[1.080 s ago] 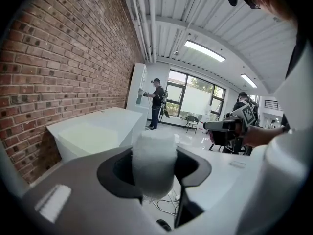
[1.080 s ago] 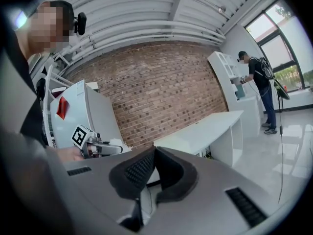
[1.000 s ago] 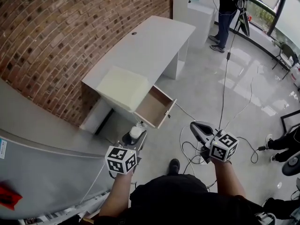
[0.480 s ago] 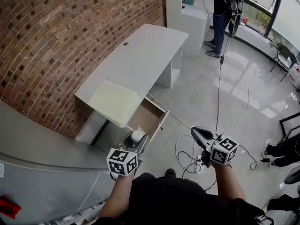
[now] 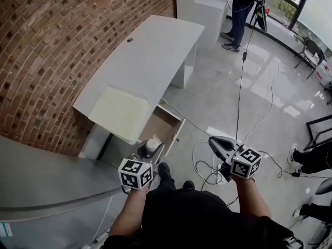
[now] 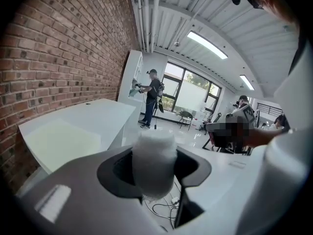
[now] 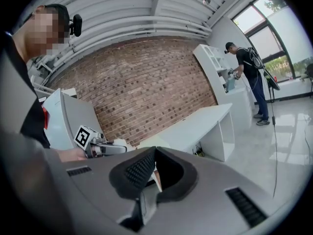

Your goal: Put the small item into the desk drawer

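A white desk point(image 5: 155, 45) stands against the brick wall, its drawer point(image 5: 160, 124) pulled open and showing a bare brown bottom. My left gripper point(image 5: 149, 148) is shut on the small white item point(image 5: 153, 143), a soft fuzzy lump, held just at the drawer's near front corner. In the left gripper view the item point(image 6: 154, 160) fills the gap between the jaws of the left gripper point(image 6: 155, 168). My right gripper point(image 5: 213, 141) hangs over the floor to the right of the drawer, shut and holding nothing. Its jaws meet in the right gripper view point(image 7: 154, 153), where the left gripper point(image 7: 103, 149) also shows.
A pale cream sheet point(image 5: 120, 113) lies on the desk's near end above the drawer. Cables point(image 5: 205, 173) coil on the floor by my feet. A grey counter point(image 5: 46, 175) lies at the left. One person point(image 5: 239, 7) stands beyond the desk; another's shoes point(image 5: 301, 157) show at the right.
The view has closed in on the desk. My left gripper with the white item has come from short of the drawer to its front corner. The right gripper keeps its place.
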The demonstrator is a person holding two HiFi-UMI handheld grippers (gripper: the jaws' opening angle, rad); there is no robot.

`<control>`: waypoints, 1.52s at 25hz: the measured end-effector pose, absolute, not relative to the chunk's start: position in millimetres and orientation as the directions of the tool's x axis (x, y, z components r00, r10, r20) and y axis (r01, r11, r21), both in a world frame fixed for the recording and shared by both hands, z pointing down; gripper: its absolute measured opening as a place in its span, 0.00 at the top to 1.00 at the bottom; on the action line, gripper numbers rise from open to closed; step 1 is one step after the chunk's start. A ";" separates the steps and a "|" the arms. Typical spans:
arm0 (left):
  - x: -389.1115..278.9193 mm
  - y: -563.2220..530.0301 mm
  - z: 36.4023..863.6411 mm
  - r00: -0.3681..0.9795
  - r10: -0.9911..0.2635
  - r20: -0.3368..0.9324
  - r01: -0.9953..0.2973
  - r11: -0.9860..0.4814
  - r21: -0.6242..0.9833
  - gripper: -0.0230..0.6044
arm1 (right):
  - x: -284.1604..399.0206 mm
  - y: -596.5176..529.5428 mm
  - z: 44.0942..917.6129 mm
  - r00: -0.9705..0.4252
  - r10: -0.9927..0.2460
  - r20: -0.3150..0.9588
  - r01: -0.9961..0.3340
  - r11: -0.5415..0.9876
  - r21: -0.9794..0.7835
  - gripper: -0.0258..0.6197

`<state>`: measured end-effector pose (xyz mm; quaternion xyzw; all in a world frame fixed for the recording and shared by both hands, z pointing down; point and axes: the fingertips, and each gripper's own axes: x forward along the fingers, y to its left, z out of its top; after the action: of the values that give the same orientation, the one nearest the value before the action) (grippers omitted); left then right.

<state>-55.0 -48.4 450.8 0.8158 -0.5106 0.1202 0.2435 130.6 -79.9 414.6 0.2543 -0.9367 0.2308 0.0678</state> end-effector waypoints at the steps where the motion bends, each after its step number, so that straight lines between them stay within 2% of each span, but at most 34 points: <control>1: -59.7 -57.0 454.1 0.459 -0.769 0.445 -0.887 -0.365 0.283 0.67 | 123.6 -86.7 412.4 -0.859 -0.448 0.247 -0.511 0.765 -0.392 0.94; 10: -86.5 -115.9 465.3 0.552 -0.716 0.427 -0.833 -0.448 0.324 0.67 | 55.6 -128.7 413.9 -0.842 -0.449 0.300 -0.537 0.754 -0.378 0.94; 16: -99.3 -137.3 489.8 0.594 -0.662 0.458 -0.805 -0.482 0.347 0.67 | 13.0 -137.5 420.9 -0.851 -0.451 0.268 -0.524 0.740 -0.421 0.94; 26: -72.4 -160.2 545.9 0.610 -0.567 0.554 -0.792 -0.460 0.401 0.67 | 40.6 -168.0 460.2 -0.824 -0.475 0.307 -0.565 0.660 -0.495 0.94; 38: -52.0 -190.2 660.8 0.582 -0.466 0.666 -0.811 -0.388 0.438 0.67 | 31.5 -172.2 532.1 -0.828 -0.397 0.396 -0.559 0.628 -0.541 0.94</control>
<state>-52.0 -190.2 660.8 0.8022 -0.3980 0.2243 0.3844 31.5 -172.2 532.1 0.2674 -0.8941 0.3386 0.1200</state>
